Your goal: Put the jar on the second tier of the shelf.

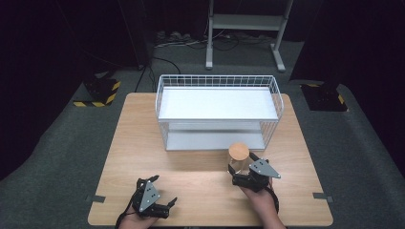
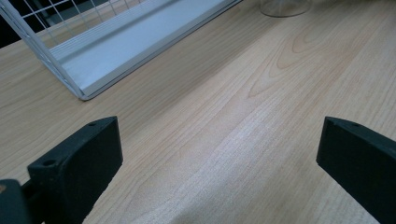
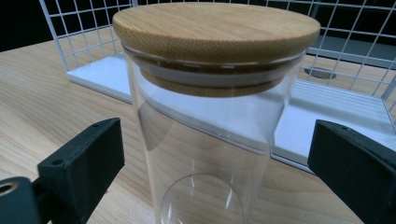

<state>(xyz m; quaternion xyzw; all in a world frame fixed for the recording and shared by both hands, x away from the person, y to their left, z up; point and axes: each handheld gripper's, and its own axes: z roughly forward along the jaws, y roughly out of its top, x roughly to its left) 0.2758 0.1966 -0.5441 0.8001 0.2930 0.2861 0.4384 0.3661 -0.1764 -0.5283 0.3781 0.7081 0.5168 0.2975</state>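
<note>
Resting low on the wooden table (image 1: 191, 167), left gripper (image 1: 161, 202) spread over bare wood.
Right gripper (image 1: 240, 174) spread around the upright glass jar (image 1: 238, 160) with bamboo lid (image 3: 215, 28), just before the white wire rack (image 1: 217, 109); contact unclear.

We hold a gripper in each hand, both hands entering from the near edge in the high view. Our left gripper (image 1: 160, 198) sits low at the near left, its jaws spread wide and pointing to the right and a little away from us, its grey plate facing up. In the left gripper view (image 2: 219, 154) the two black jaws stand far apart with nothing between them. Our right gripper (image 1: 243, 171) is farther from us, at the near right, aimed away from us. In the right gripper view (image 3: 215, 158) its jaws are also spread wide, gripping nothing.
</note>
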